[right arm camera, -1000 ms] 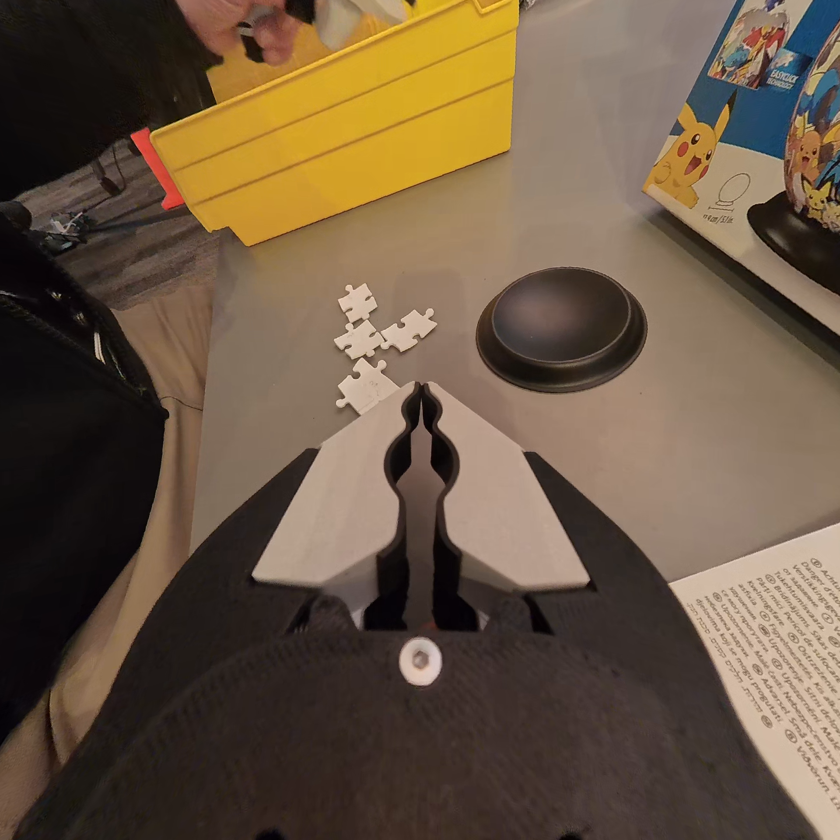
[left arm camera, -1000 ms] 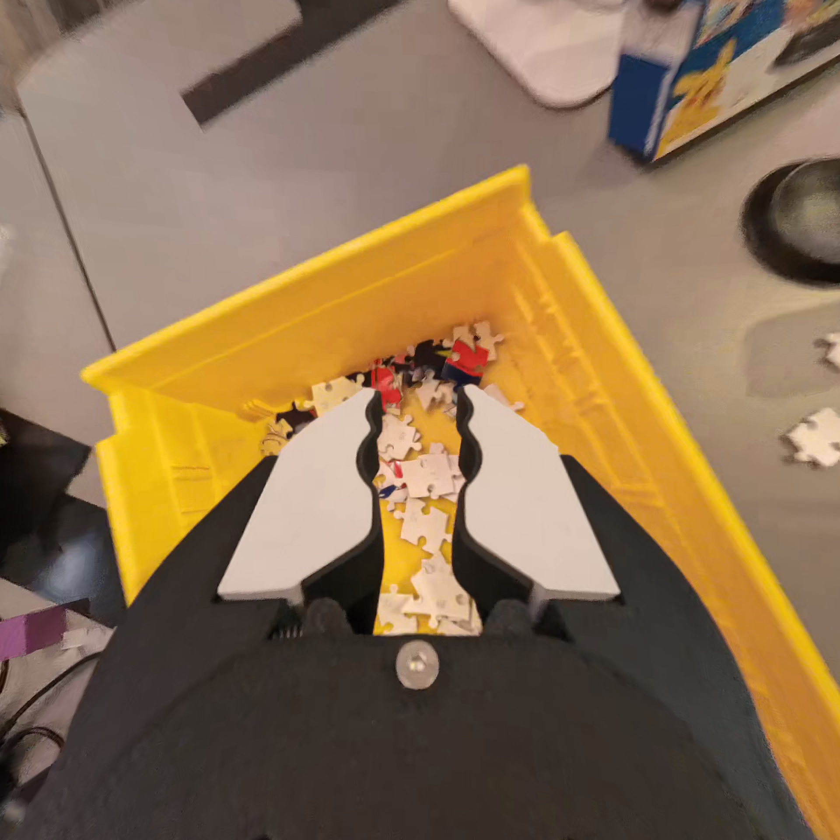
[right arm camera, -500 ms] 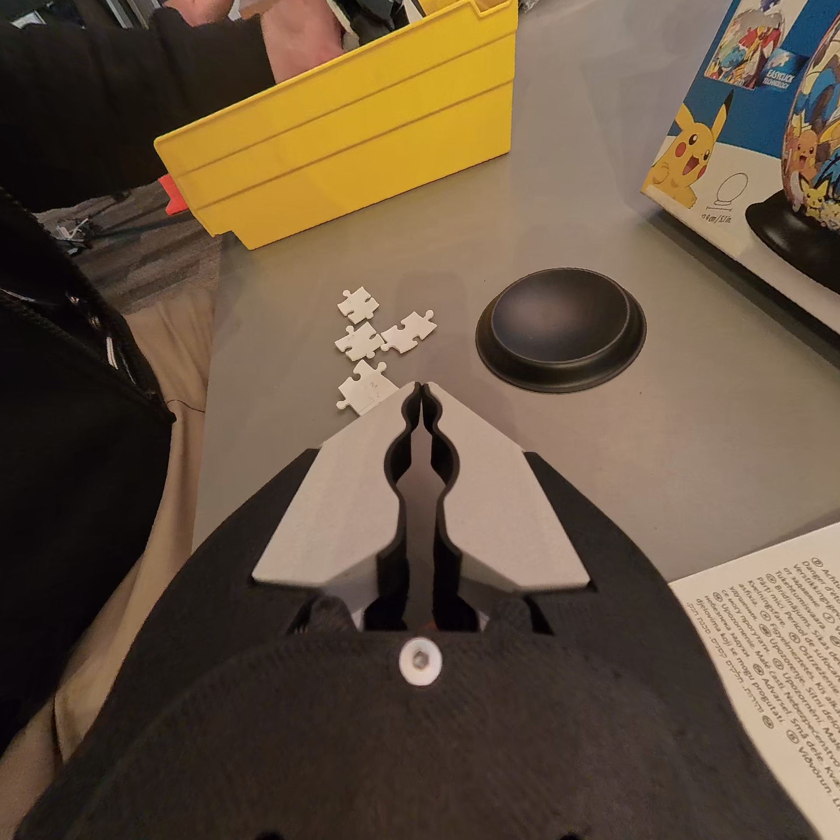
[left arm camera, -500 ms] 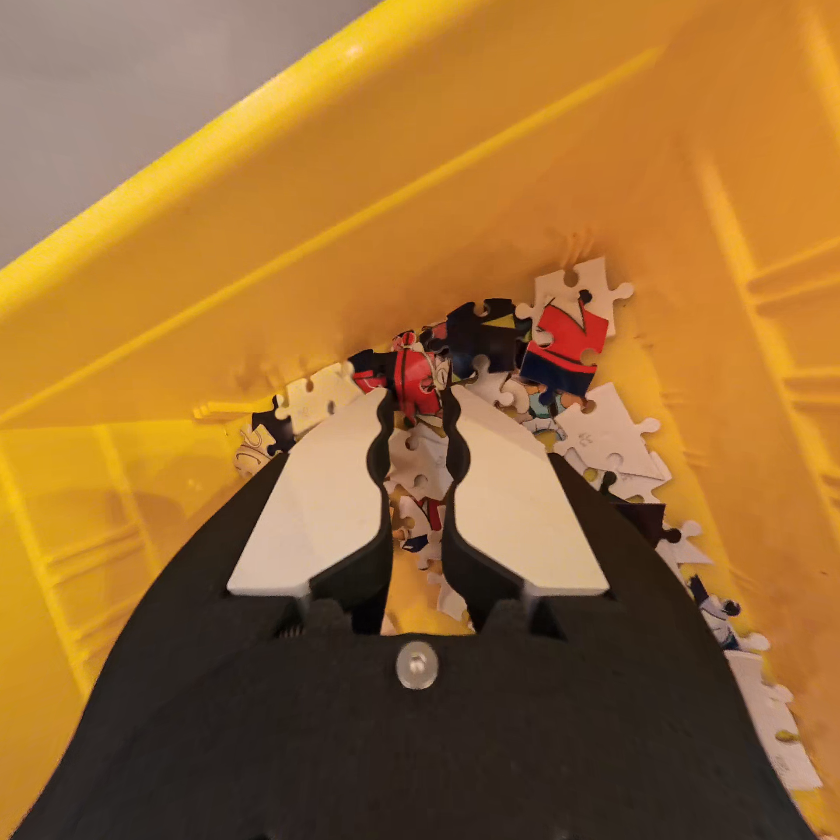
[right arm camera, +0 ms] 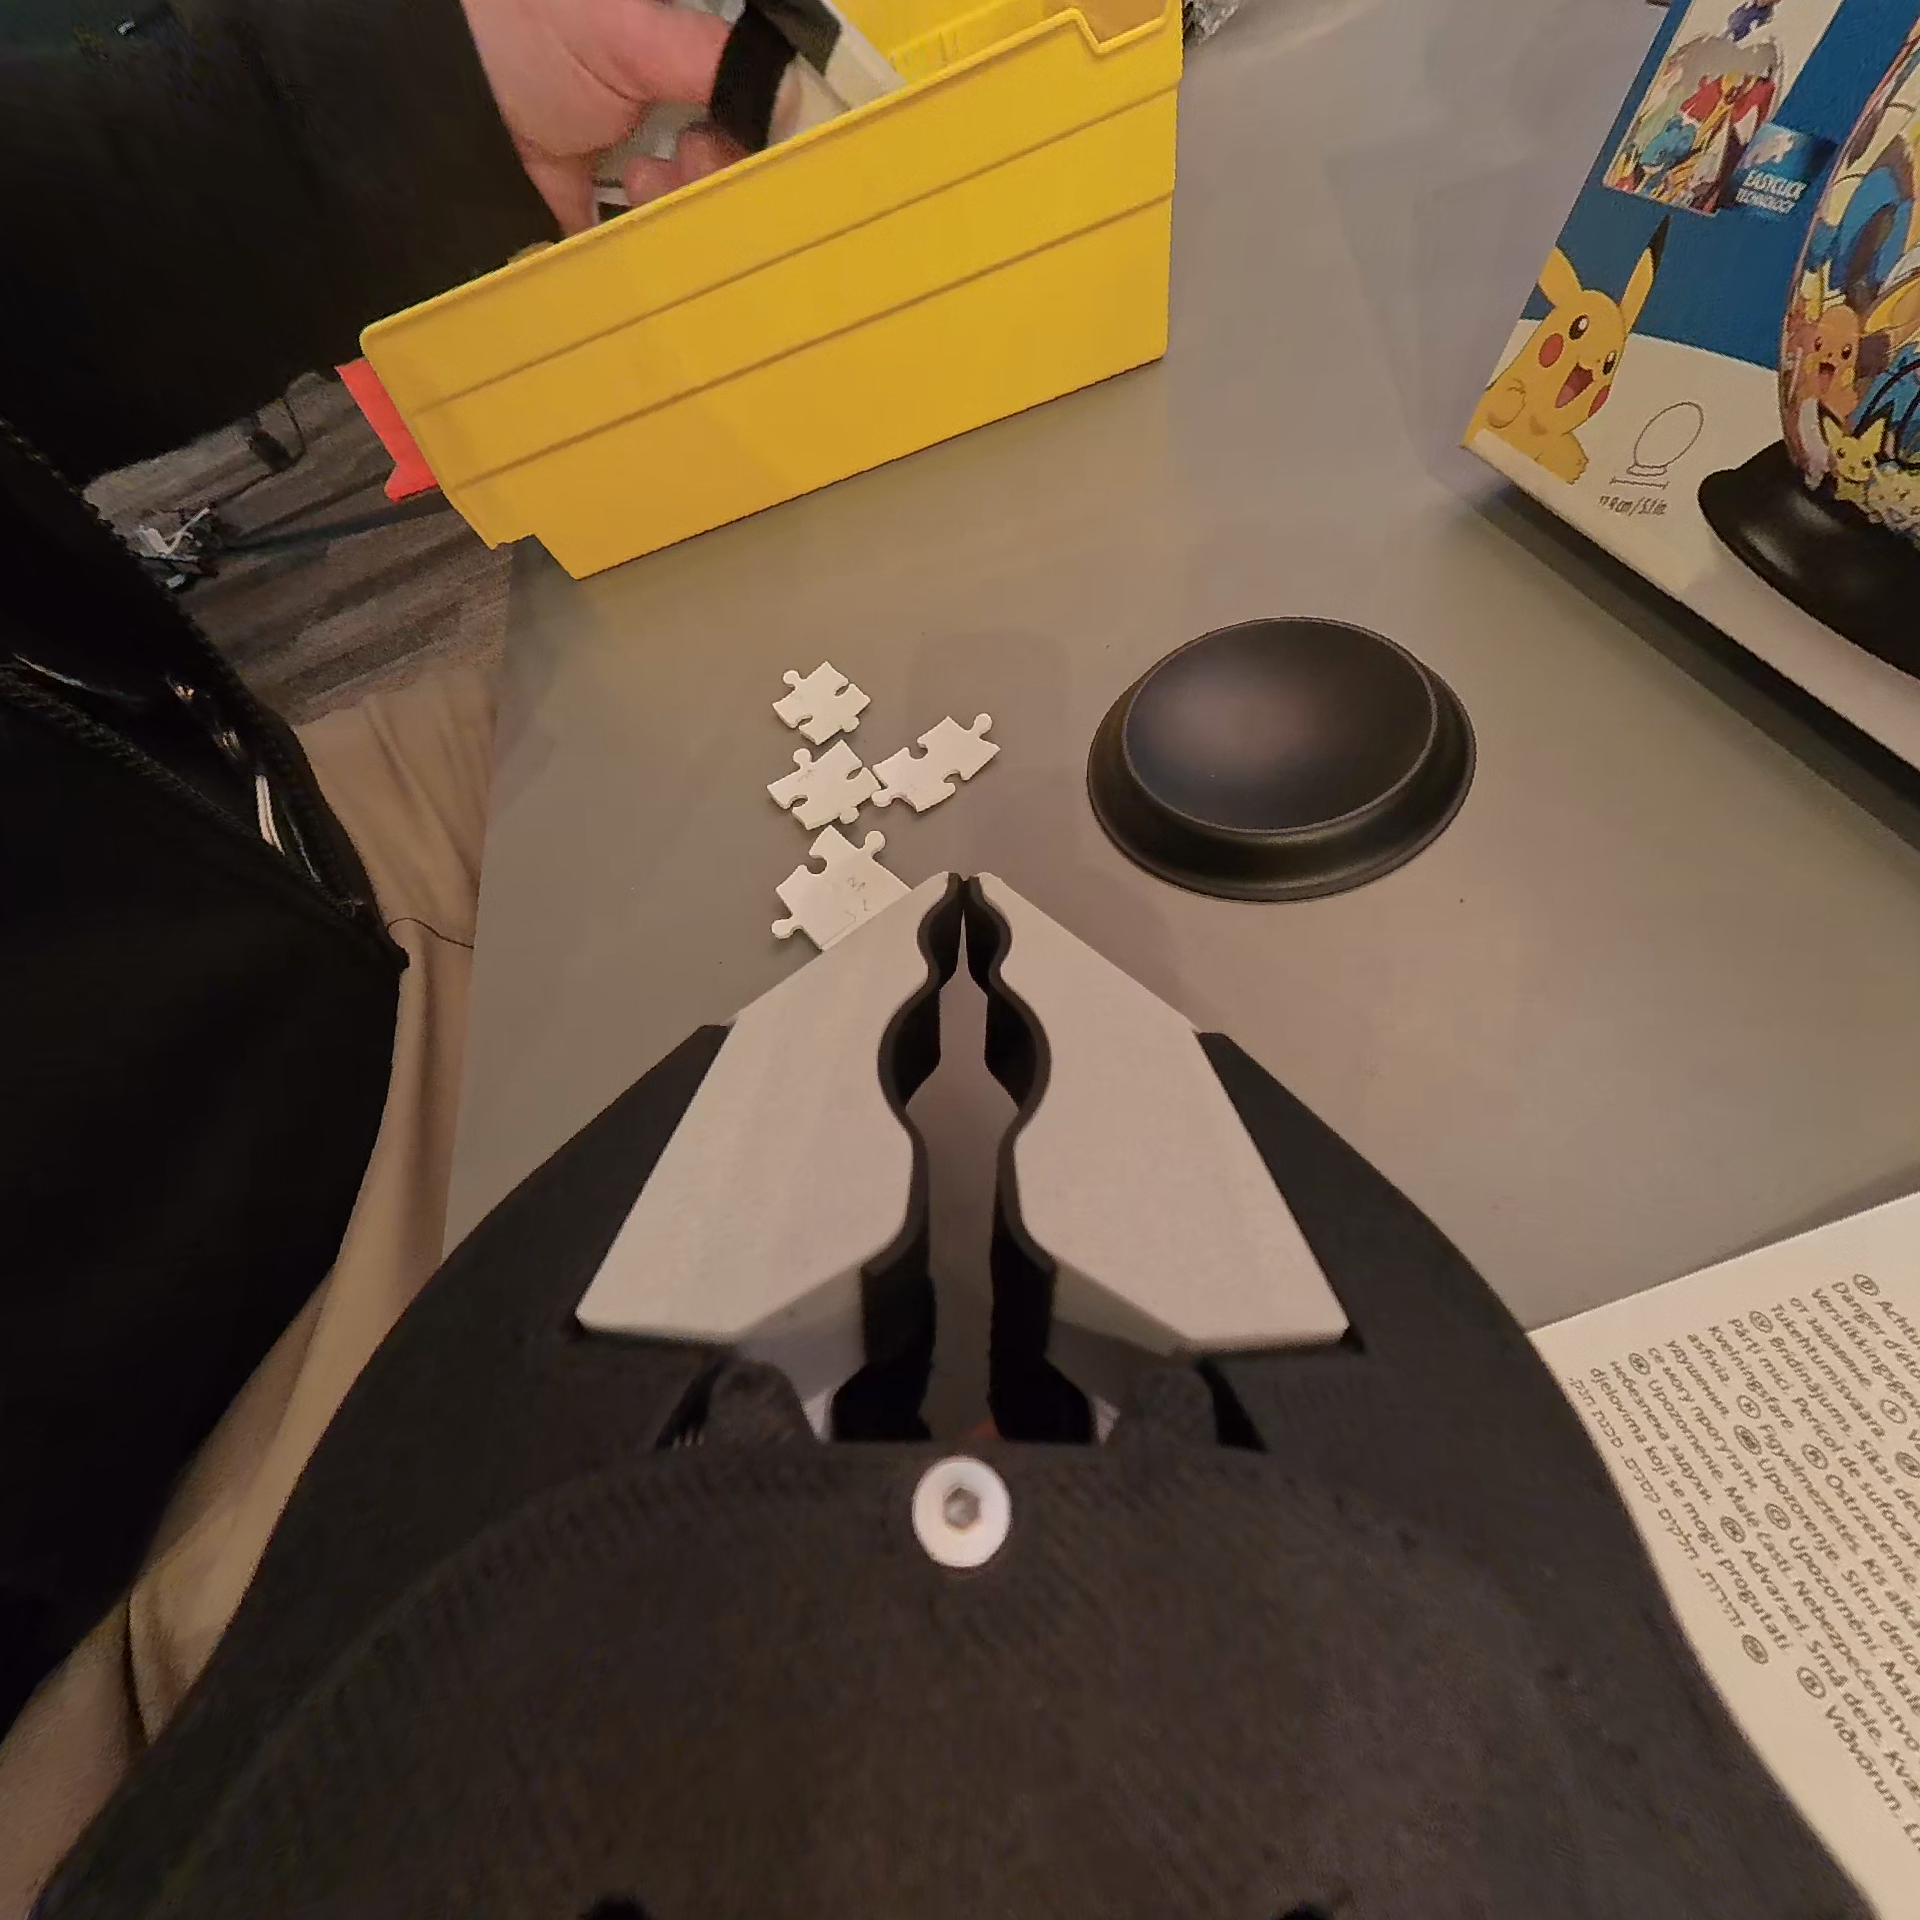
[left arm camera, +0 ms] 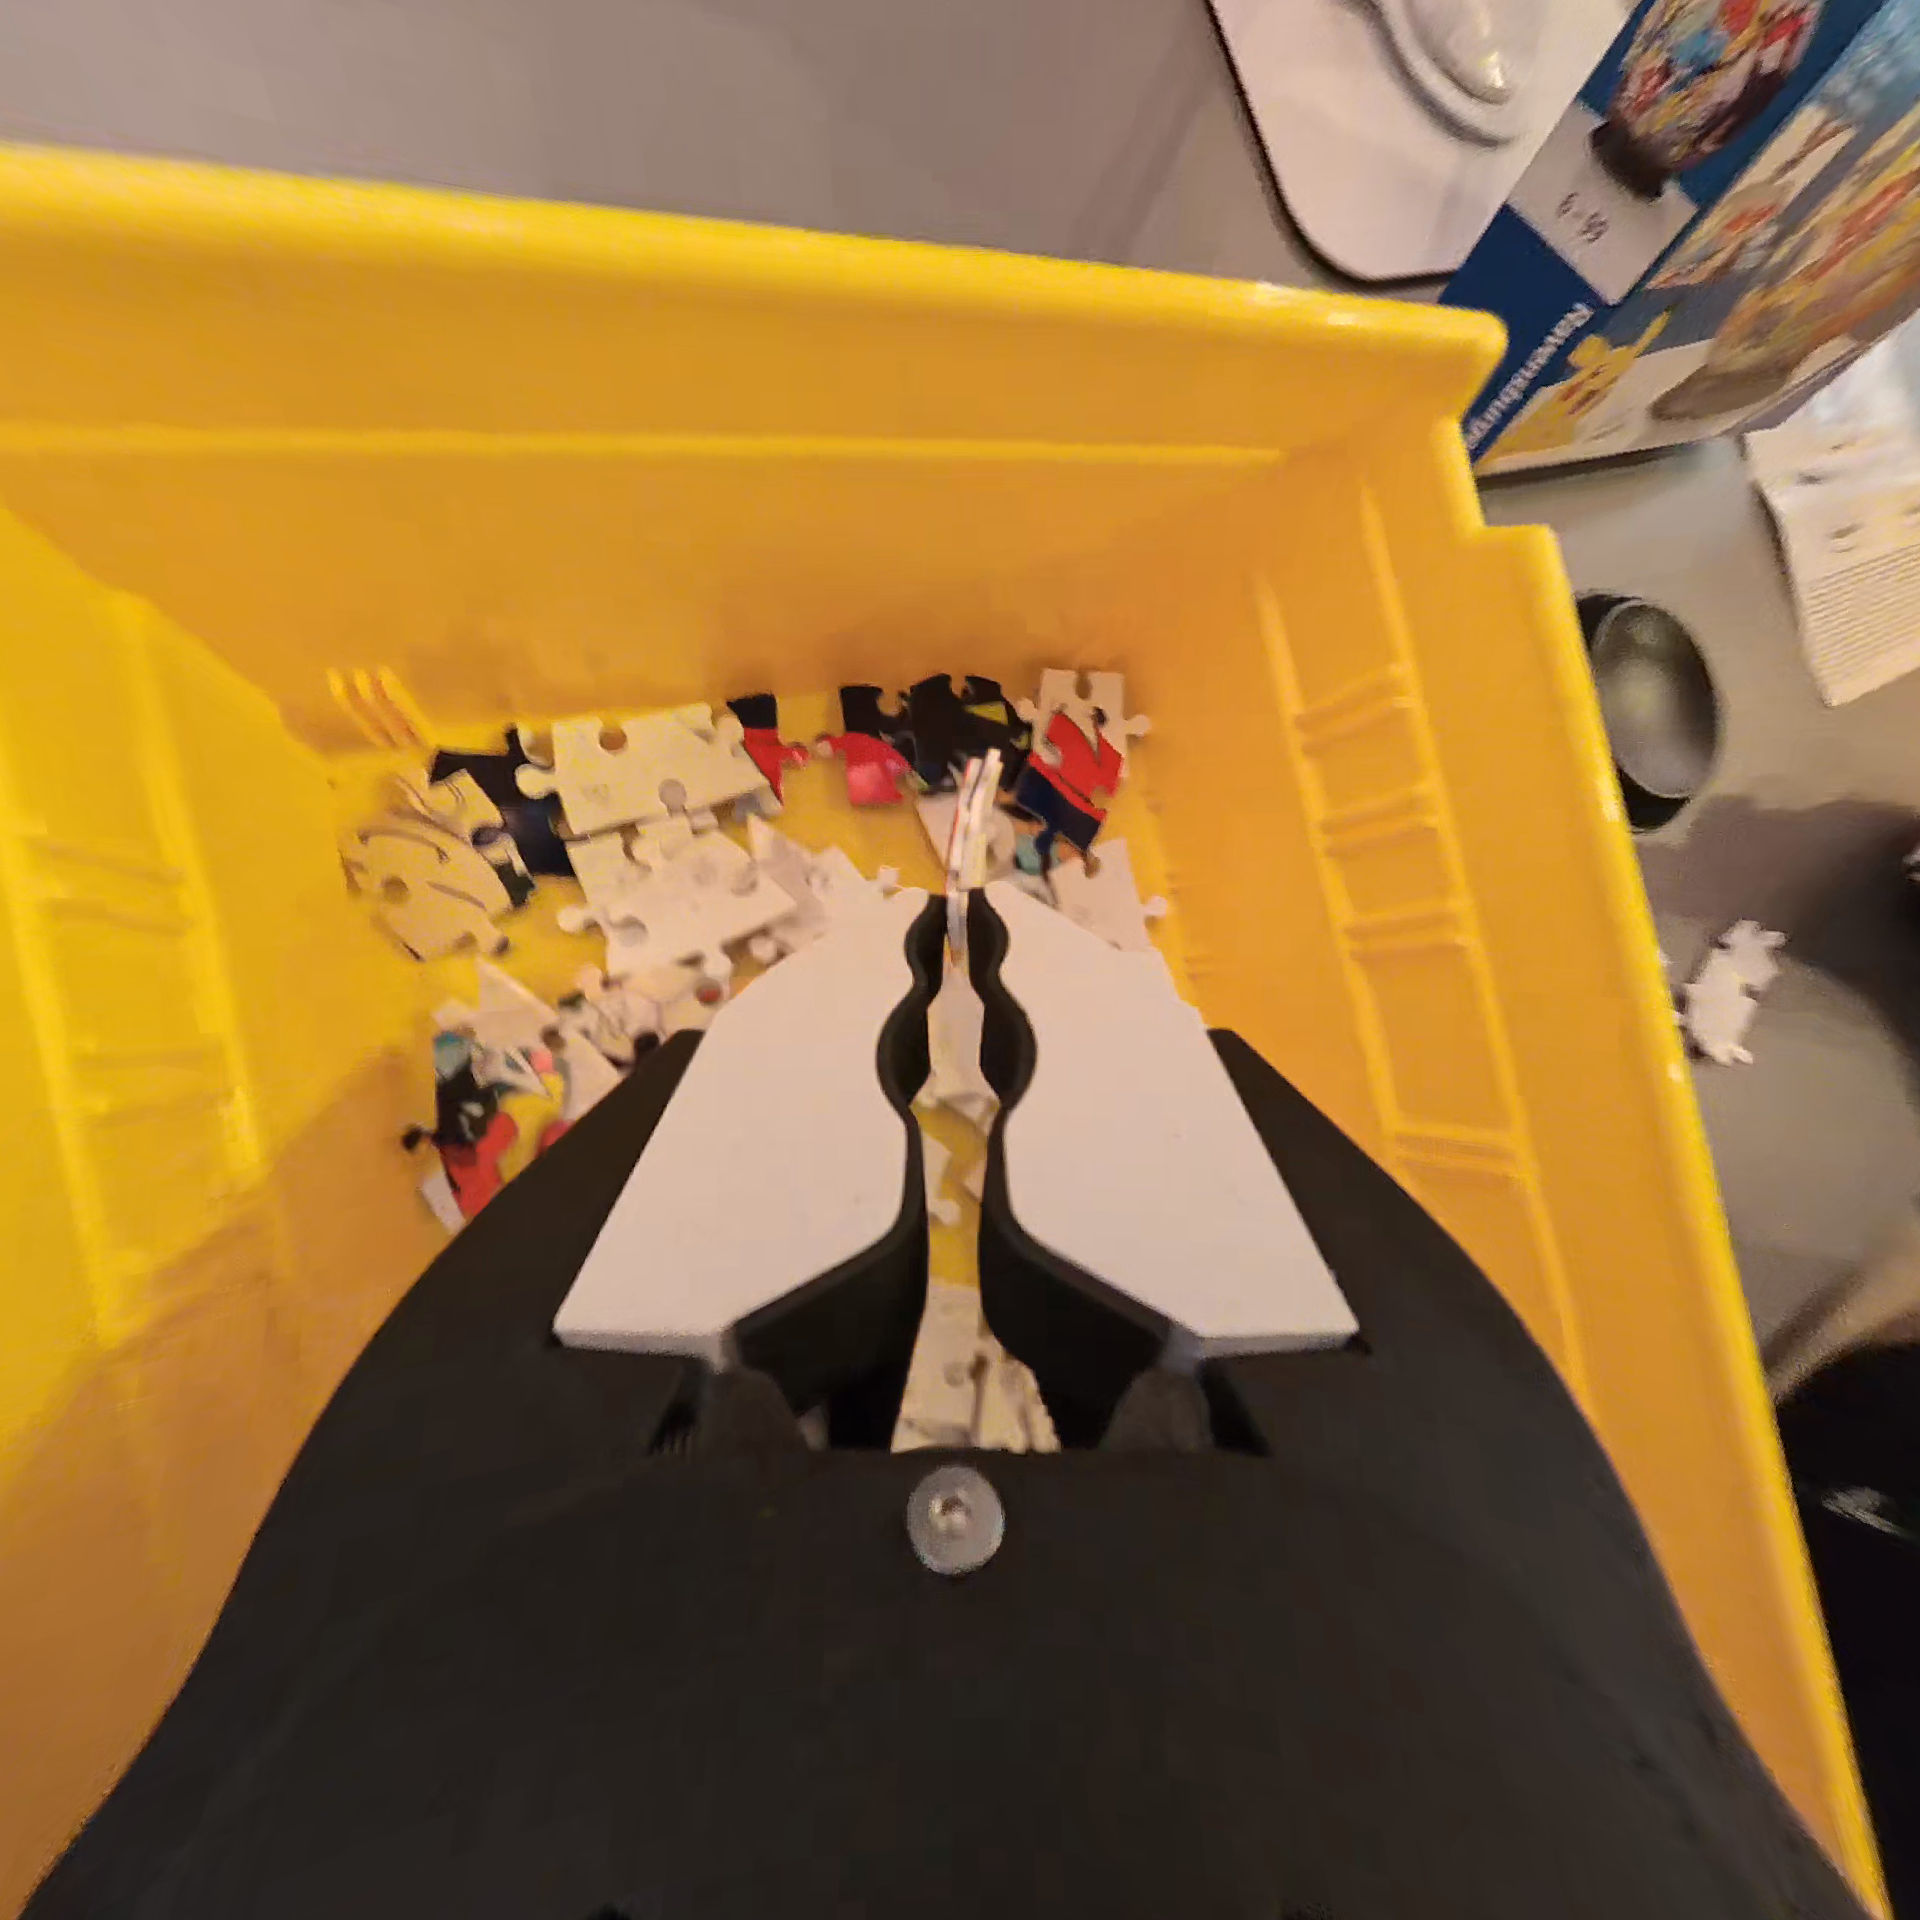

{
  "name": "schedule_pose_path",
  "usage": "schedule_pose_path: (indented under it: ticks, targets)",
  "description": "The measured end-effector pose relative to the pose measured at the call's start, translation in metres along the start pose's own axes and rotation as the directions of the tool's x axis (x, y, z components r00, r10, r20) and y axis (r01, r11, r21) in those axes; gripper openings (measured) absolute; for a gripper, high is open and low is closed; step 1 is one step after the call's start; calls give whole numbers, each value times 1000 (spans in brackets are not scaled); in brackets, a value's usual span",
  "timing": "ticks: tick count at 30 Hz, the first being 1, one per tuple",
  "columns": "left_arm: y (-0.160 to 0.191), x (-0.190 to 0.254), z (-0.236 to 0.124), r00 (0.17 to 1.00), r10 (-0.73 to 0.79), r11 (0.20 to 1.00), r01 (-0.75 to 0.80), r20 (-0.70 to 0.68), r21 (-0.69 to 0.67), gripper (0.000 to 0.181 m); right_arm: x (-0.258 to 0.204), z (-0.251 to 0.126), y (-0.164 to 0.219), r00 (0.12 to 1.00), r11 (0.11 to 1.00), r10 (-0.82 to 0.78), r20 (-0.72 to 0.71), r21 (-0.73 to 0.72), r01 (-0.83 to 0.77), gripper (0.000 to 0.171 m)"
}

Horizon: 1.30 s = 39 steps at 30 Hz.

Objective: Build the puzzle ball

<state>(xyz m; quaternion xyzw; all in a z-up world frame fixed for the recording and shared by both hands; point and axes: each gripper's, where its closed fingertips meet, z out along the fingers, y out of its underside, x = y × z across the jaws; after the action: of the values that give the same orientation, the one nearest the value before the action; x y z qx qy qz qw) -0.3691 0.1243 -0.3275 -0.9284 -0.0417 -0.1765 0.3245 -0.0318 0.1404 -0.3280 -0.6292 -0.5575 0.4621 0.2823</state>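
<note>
first, left wrist view: left gripper (left arm camera: pixel 964 894) inside the yellow bin (left arm camera: pixel 727 436), tips pinched on a thin puzzle piece (left arm camera: pixel 971 821) held edge-on, sticking up past the tips. below and around, loose pieces (left arm camera: pixel 665 883) heaped at the far end of the bin floor, some white side up, some showing red and dark print (a little blurred). beyond the bin's right wall, grey table (left arm camera: pixel 1714 1143), a black dome stand (left arm camera: pixel 1652 707), a few white pieces (left arm camera: pixel 1725 997) lying on the table, a printed sheet (left arm camera: pixel 1860 561), a blue puzzle box (left arm camera: pixel 1714 260) and a white pad (left arm camera: pixel 1382 135) at the top.

next, right wrist view: right gripper (right arm camera: pixel 961 883) over the table (right arm camera: pixel 1351 1091), tips closed together with nothing between them. just ahead and left, four white pieces (right arm camera: pixel 831 779) face down in a loose cluster, the nearest one touching or partly hidden behind the left finger (hard to tell which). stand (right arm camera: pixel 1280 779) to the right of the cluster, apart from it. bin (right arm camera: pixel 790 343) farther back at the table's edge, with a hand (right arm camera: pixel 592 94) at its rim, fingers curled round a handle. box (right arm camera: pixel 1714 343) at the far right, sheet (right arm camera: pixel 1745 1507) at the near right, dark sleeve and beige cloth along the left side.
</note>
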Motion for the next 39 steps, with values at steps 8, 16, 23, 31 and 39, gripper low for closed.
schedule_pose_path:
  ticks: [8, 16, 23, 31, 39]
  targets:
    - [55, 0, -19, 998, -27, 987, 34, 49, -159, 4, 0, 0, 0, 1000, 1000, 1, 2, -3, -1, 0]
    - [71, -3, -28, 972, 156, 963, -110, 174, -248, 25, 0, 1, 1, 1000, 1000, 2, 1, -7, -2, 0]
    - [66, -12, -32, 957, 191, 962, -138, 218, -235, 27, 0, 0, 1, 1000, 1000, 2, 1, -4, -2, 0]
    - [14, -3, 3, 918, 337, 934, -299, 208, -195, 33, 0, 1, 1, 1000, 1000, 2, 0, -8, -2, 0]
    - [-9, -12, 62, 908, 394, 905, -356, 145, -232, 39, 0, 1, 1, 1000, 1000, 5, 1, -6, -5, 0]
